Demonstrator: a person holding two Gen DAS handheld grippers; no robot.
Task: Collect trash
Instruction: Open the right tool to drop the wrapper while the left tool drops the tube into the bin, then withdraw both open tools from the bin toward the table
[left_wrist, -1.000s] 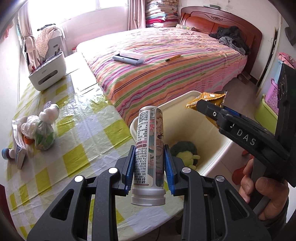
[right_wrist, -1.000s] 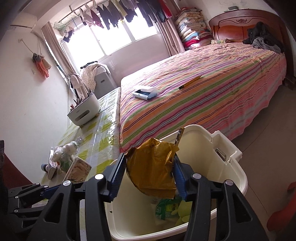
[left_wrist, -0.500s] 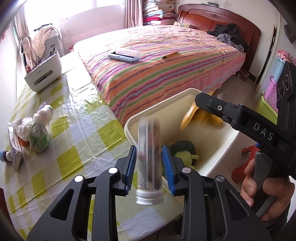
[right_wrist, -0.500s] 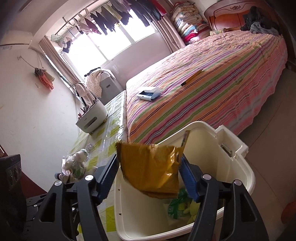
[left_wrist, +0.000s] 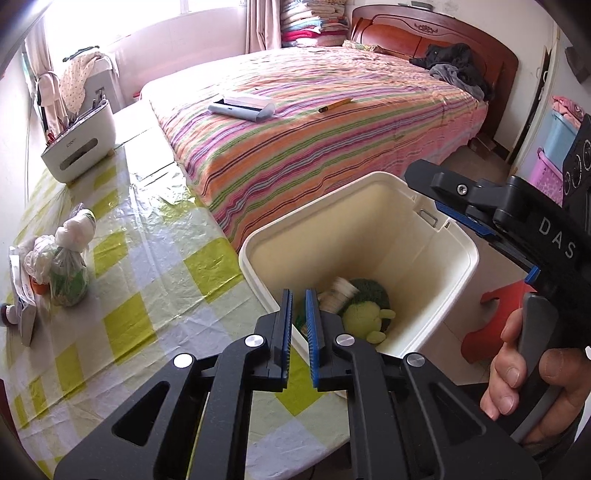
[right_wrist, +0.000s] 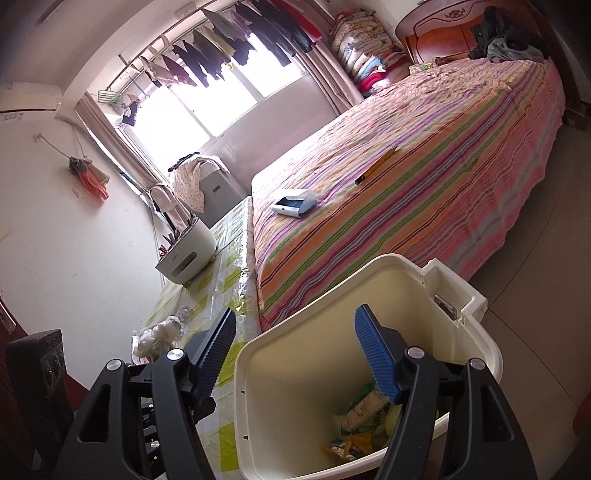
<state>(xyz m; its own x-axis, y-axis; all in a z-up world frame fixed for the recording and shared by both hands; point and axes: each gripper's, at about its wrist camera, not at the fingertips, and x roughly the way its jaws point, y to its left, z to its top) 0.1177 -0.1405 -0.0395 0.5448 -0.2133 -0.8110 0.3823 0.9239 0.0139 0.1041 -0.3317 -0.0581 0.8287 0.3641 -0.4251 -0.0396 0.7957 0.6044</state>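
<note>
My left gripper (left_wrist: 298, 293) is shut with nothing between its blue pads, just above the near rim of the cream bin (left_wrist: 458, 258). On the bin's floor lie a printed can (left_wrist: 338, 295) and a green plush toy (left_wrist: 369, 312). My right gripper (right_wrist: 295, 317) stands open and empty over the same bin (right_wrist: 369, 266), and it also shows at the right of the left wrist view (left_wrist: 476, 236), held by a hand (left_wrist: 517, 369). Below it in the bin I see the can (right_wrist: 364, 406) and a yellow snack bag (right_wrist: 351, 443). A knotted plastic bag of scraps (left_wrist: 68, 266) stands on the table.
The table has a yellow-checked cover (left_wrist: 122, 280), with a white organizer box (left_wrist: 77, 147) at its far end. A striped bed (left_wrist: 314, 140) borders table and bin and holds a grey device (left_wrist: 242, 105) and a pencil (left_wrist: 334, 105). A red stool (left_wrist: 491, 325) stands right of the bin.
The can left my left gripper and dropped into the bin, and those jaws then shut. My right gripper opened and the yellow snack bag fell into the bin.
</note>
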